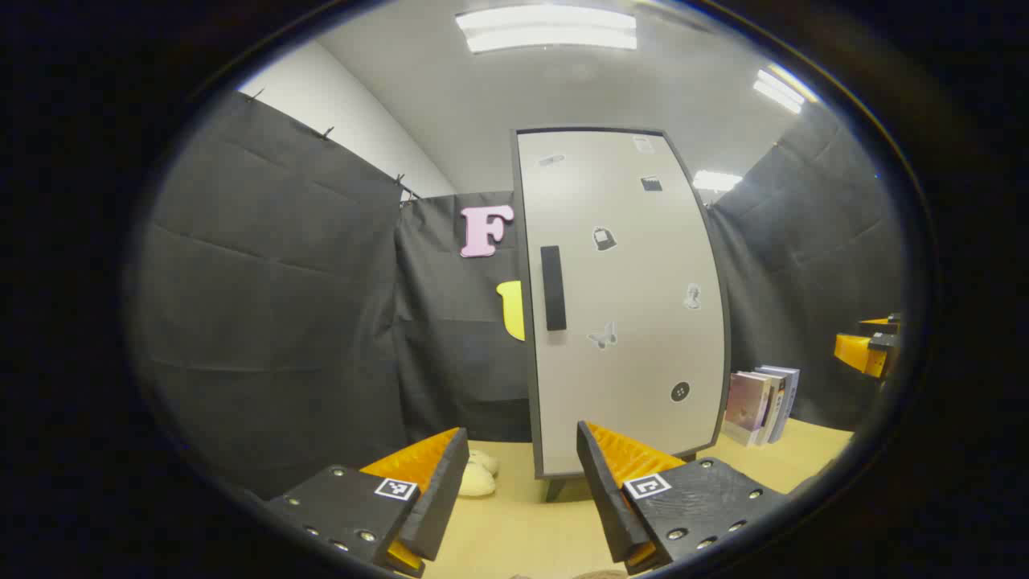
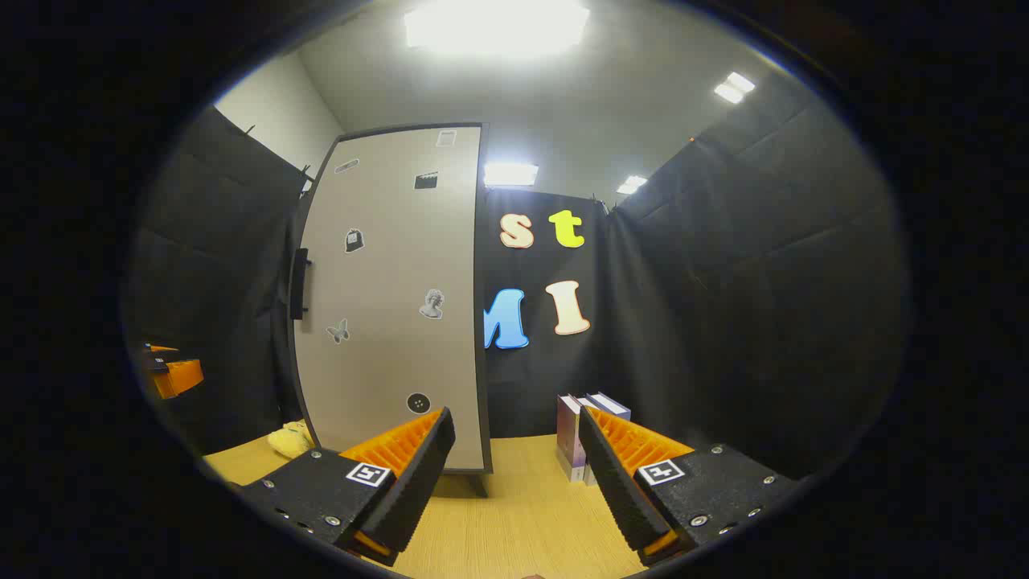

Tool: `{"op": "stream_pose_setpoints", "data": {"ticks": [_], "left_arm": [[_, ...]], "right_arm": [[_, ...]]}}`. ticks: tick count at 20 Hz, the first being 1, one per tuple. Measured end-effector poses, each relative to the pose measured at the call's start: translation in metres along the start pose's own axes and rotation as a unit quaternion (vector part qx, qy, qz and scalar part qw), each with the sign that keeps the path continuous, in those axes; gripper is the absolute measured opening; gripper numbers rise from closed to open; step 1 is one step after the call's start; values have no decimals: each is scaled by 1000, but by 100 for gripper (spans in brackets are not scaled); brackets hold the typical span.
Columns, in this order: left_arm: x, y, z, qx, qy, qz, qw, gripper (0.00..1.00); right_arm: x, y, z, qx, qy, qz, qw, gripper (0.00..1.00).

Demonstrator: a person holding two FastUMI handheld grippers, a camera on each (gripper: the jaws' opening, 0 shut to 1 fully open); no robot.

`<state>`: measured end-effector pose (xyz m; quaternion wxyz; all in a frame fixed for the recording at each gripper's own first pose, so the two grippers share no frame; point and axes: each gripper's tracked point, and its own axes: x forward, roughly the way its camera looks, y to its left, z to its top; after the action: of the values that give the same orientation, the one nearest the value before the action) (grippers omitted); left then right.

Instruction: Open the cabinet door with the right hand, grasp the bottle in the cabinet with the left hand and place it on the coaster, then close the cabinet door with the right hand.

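A tall pale cabinet (image 1: 627, 305) with a dark frame stands on the wooden table, its door shut. A dark vertical handle (image 1: 552, 288) sits near the door's left edge. Small stickers dot the door. My left gripper (image 1: 522, 454) is open, some way in front of the cabinet's lower left, with nothing between its fingers. In the right gripper view the same cabinet (image 2: 394, 297) stands to the left, its handle (image 2: 300, 283) on the far left edge. My right gripper (image 2: 514, 438) is open and holds nothing, short of the cabinet's right edge. The bottle is hidden behind the door.
Several books (image 1: 760, 404) stand upright right of the cabinet, also the books (image 2: 580, 434) ahead of my right gripper. A pale soft object (image 1: 478, 476) lies on the table left of the cabinet's foot. The other gripper (image 1: 868, 347) shows far right. Black cloth walls surround the table (image 2: 522, 507).
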<state>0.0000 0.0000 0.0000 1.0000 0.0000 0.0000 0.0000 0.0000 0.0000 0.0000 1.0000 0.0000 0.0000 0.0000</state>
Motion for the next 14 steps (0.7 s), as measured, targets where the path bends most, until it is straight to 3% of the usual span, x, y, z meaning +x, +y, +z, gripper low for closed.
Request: {"op": "stream_pose_setpoints", "data": {"ticks": [14], "left_arm": [[-3,5,2,1,-4,3,1000,77]], "right_arm": [[2,5,1,7,0,4,1000,96]]}}
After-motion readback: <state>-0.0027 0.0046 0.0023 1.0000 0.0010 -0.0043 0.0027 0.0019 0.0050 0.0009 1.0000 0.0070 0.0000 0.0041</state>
